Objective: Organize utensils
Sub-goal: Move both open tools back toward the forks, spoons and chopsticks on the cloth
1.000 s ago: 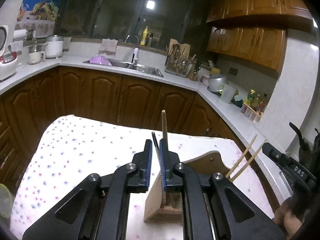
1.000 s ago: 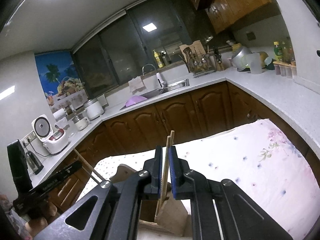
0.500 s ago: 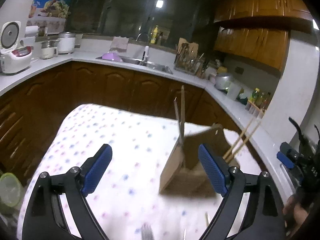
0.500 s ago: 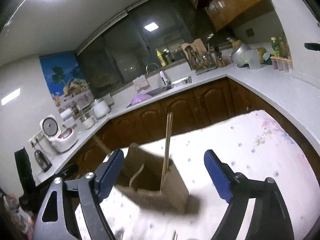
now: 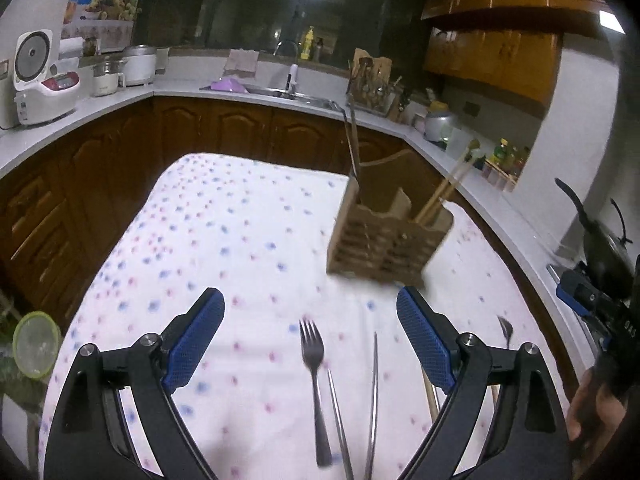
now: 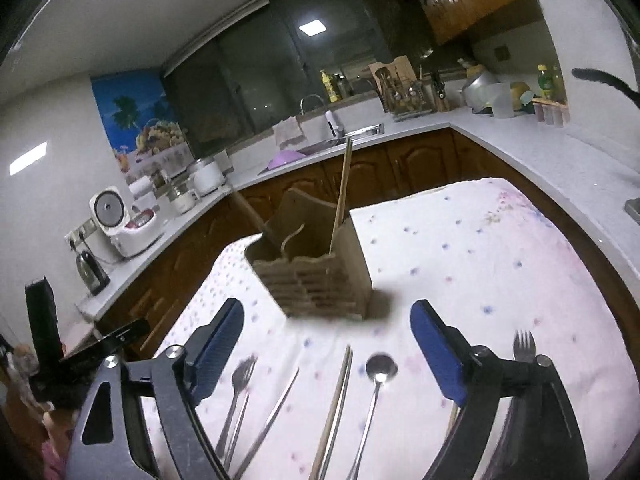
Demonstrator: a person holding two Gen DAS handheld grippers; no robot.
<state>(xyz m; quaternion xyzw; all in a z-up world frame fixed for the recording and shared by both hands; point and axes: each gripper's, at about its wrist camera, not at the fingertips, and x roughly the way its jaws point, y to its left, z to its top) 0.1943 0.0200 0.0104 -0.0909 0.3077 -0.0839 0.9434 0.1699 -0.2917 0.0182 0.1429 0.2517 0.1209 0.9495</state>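
The left gripper (image 5: 310, 340) is hovering with its jaws spread wide and nothing between the pads. Below it, at six o'clock on the flowered tablecloth (image 5: 224, 240), a fork (image 5: 314, 376) and thin metal chopsticks (image 5: 374, 400) are lying loose. At one o'clock the wooden utensil holder (image 5: 384, 236) is standing upright: its left compartment is holding a dark upright chopstick pair (image 5: 352, 144), its right compartment a wooden pair (image 5: 444, 192) leaning rightward. The right gripper (image 6: 326, 348) is opening its jaws, with nothing pinched; the holder is sitting at twelve o'clock from it. A spoon (image 6: 376, 392) is lying on the cloth between its fingers.
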